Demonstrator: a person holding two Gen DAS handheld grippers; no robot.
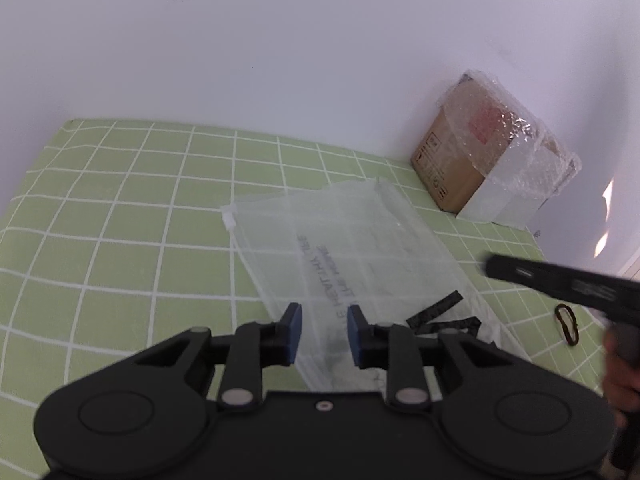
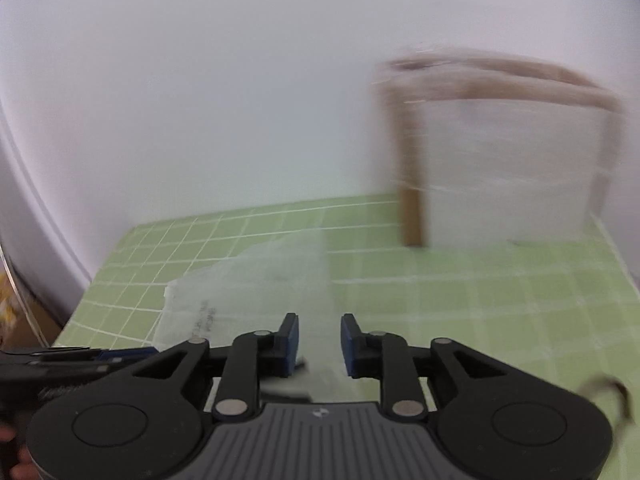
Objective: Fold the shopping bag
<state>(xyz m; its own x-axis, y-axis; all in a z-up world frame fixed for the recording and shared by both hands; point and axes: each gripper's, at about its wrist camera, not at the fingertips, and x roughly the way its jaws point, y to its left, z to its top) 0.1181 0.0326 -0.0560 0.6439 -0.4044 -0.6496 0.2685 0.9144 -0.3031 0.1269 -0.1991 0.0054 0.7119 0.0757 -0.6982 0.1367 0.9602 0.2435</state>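
While both tongs [image 1: 324,330] gape, bag [image 1: 344,256] lies flat, long axis diagonal.

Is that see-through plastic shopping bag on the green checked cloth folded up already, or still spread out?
Spread out. The translucent plastic shopping bag lies flat on the green checked cloth, its printed lettering and black handles showing.

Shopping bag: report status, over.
Left gripper open, right gripper open. Translucent shopping bag flat, unfolded, on checked cloth. Wrapped box behind, clear.

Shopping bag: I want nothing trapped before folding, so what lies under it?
Through the translucent shopping bag only the green checked cloth shows. Under its black handles is hidden.
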